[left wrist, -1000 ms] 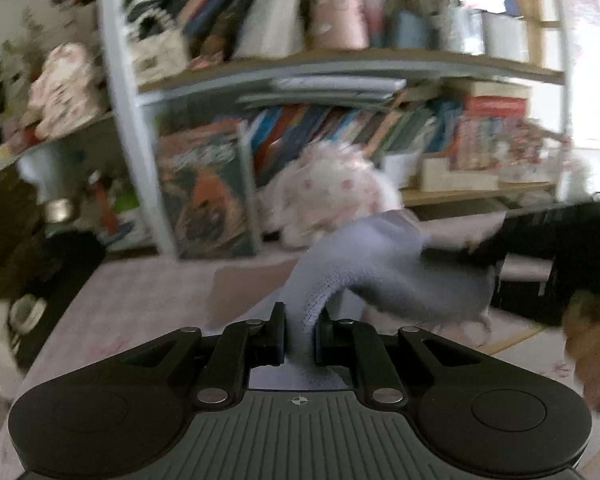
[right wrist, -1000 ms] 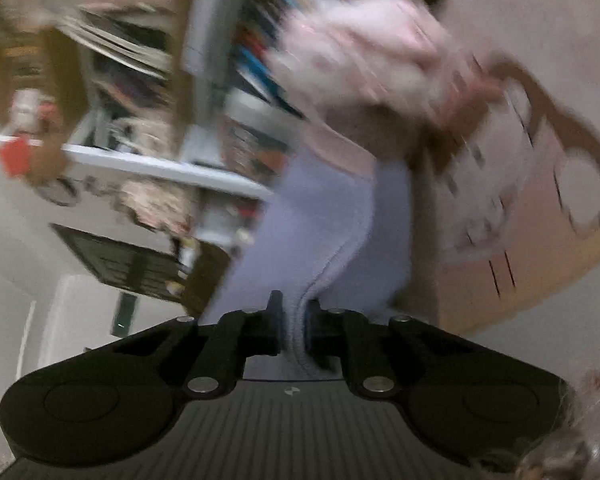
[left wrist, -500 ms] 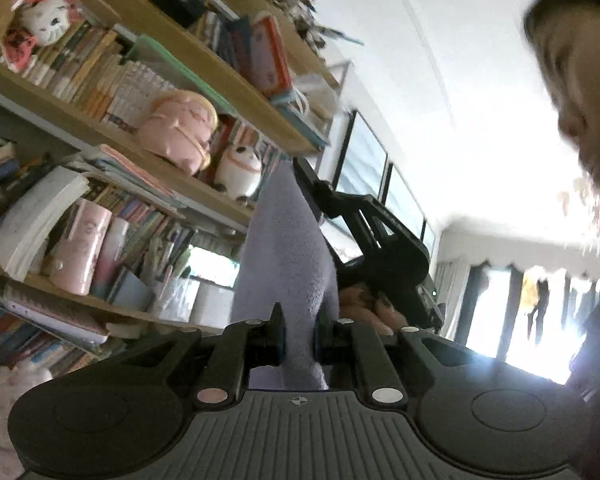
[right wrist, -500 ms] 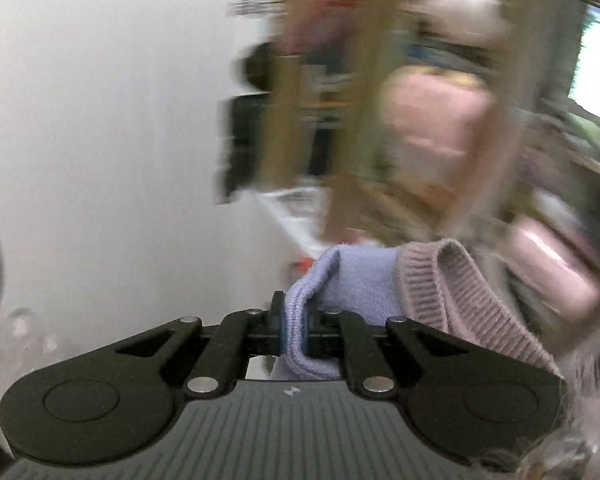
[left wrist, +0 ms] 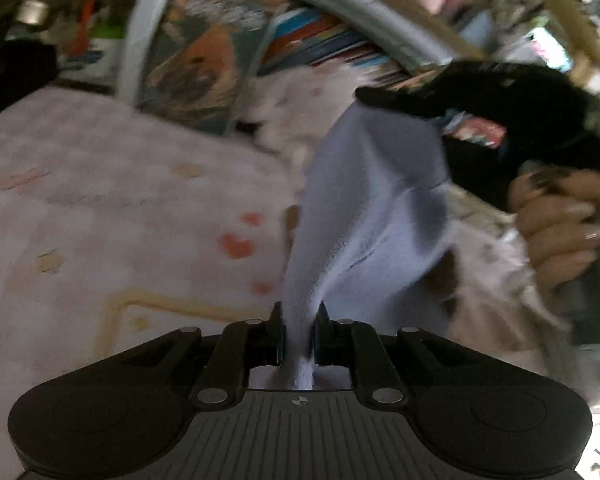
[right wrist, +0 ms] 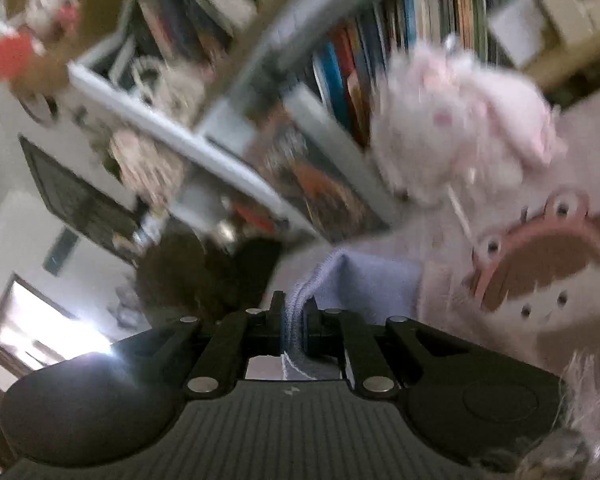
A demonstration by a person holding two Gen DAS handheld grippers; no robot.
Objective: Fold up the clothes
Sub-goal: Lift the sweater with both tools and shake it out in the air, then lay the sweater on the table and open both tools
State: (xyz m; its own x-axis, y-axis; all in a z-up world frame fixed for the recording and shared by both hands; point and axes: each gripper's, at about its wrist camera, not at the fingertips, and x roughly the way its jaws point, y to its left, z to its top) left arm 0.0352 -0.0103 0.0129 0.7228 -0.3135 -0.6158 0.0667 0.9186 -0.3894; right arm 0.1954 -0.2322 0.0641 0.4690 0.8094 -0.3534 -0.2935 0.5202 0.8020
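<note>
Above the pink rug (left wrist: 100, 208), I had the lavender cloth (left wrist: 364, 208) pinched in both tools, held up clear of the floor. My left gripper (left wrist: 298, 338) was closed tight on one bunched end, jaws nearly touching with fabric squeezed between them. The cloth ran up from there to my right gripper (left wrist: 384, 98), which bit its far corner; my hand (left wrist: 560, 224) wrapped that handle. From the right wrist view, the right gripper (right wrist: 296, 326) was clamped on a stitched hem. Beyond the rug stood a bookshelf (right wrist: 340, 52), with what looked like a fluffy plush toy (right wrist: 464, 120), though blurred.
</note>
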